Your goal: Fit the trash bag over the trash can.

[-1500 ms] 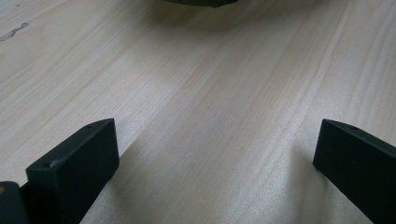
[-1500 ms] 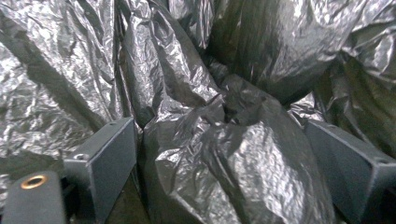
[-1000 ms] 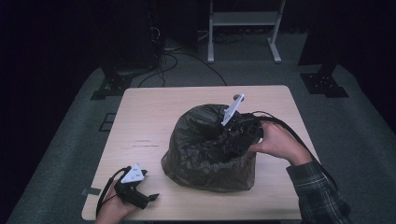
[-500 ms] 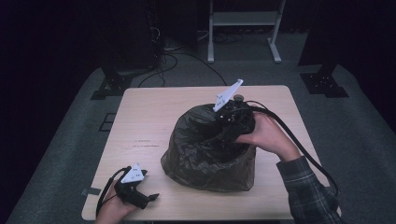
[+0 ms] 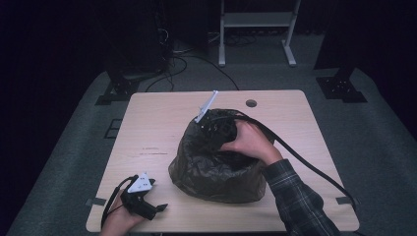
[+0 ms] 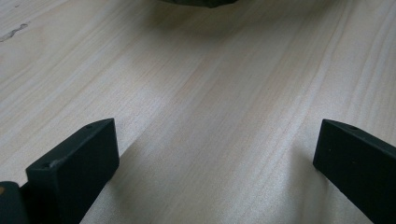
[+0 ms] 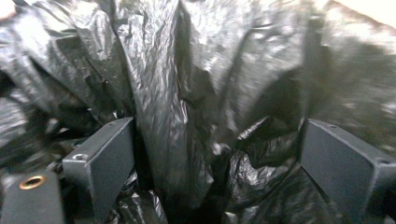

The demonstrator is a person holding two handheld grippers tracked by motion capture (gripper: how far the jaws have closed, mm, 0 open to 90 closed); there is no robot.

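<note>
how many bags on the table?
1. A black plastic bag sits right of the table's centre, the right tongs pushed into its top. Anything inside is hidden.

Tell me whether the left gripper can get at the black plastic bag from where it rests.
Probably yes. The left gripper sits open on the table near its front edge, and bare wood lies between it and the black plastic bag beside it. The right gripper works at the bag's top, away from that path.

Left gripper (image 5: 147,209) rests at the table's (image 5: 162,128) near left corner, jaws wide apart. Right gripper (image 7: 219,158), hand (image 5: 251,142) behind it, points down mid-table, jaws spread.
</note>
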